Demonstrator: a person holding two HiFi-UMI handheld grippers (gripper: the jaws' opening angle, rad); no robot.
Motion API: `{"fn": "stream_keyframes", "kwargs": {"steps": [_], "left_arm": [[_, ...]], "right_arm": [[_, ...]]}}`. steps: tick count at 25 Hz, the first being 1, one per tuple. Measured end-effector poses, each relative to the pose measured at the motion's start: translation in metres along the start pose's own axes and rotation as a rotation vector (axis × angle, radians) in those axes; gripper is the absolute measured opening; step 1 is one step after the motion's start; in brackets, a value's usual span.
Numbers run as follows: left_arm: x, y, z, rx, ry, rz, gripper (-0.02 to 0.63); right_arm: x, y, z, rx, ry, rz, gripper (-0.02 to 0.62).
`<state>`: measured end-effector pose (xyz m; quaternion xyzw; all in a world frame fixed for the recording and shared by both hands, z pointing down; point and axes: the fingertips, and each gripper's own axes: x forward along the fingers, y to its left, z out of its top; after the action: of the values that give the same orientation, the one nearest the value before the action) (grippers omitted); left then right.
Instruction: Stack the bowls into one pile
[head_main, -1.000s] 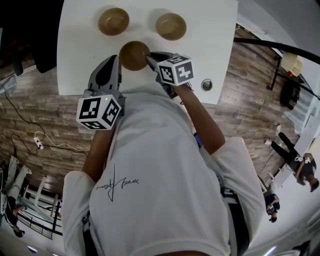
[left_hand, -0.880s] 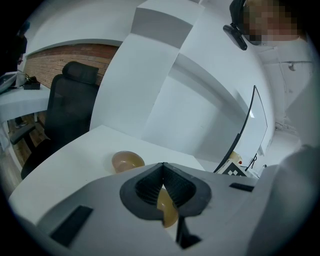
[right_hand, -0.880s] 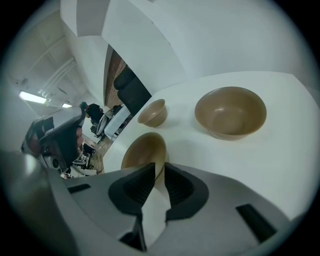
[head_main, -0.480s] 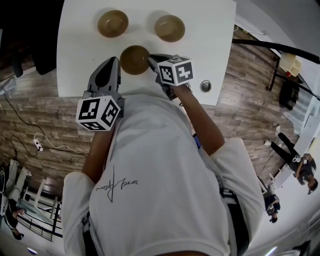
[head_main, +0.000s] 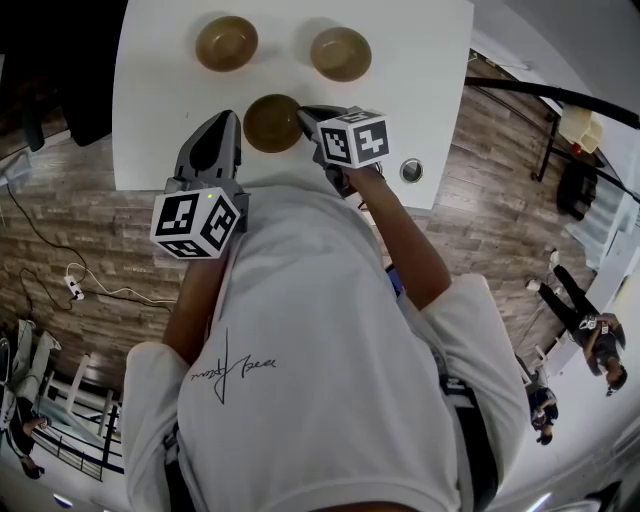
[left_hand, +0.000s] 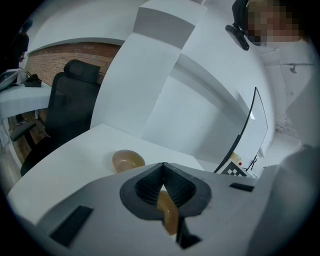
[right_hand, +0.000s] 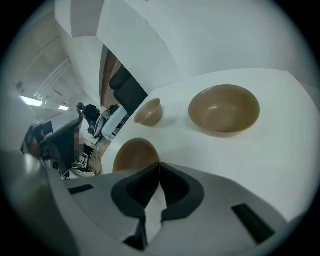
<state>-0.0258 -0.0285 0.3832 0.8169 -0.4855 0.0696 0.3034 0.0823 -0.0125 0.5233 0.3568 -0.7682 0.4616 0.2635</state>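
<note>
Three brown bowls are on the white table (head_main: 420, 60). One bowl (head_main: 226, 43) (left_hand: 128, 160) stands at the back left, another (head_main: 340, 53) (right_hand: 224, 110) at the back right. The near bowl (head_main: 272, 122) (right_hand: 135, 154) is close to the front edge. My right gripper (head_main: 303, 117) (right_hand: 159, 165) is at this bowl's right rim, shut on it. My left gripper (head_main: 228, 118) (left_hand: 162, 166) hovers just left of the same bowl, shut and holding nothing. A sliver of the near bowl (left_hand: 167, 214) shows under its jaws.
A round metal grommet (head_main: 411, 171) sits in the table near its front right corner. A black office chair (left_hand: 70, 107) stands off the table's left side. The table's front edge lies right under both grippers, against my body.
The near bowl has shifted a little toward me with the right gripper at its rim. The left gripper and the two back bowls have barely moved.
</note>
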Motion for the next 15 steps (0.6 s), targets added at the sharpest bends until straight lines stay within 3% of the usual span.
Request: {"fn": "stream_keyframes", "kwargs": {"steps": [15], "left_arm": [[-0.0045,0.0014,-0.0001,0.011,-0.008,-0.004,0.008]], "right_arm": [[-0.0032,0.003,0.0004,0.019,-0.008,-0.008,0.017]]}}
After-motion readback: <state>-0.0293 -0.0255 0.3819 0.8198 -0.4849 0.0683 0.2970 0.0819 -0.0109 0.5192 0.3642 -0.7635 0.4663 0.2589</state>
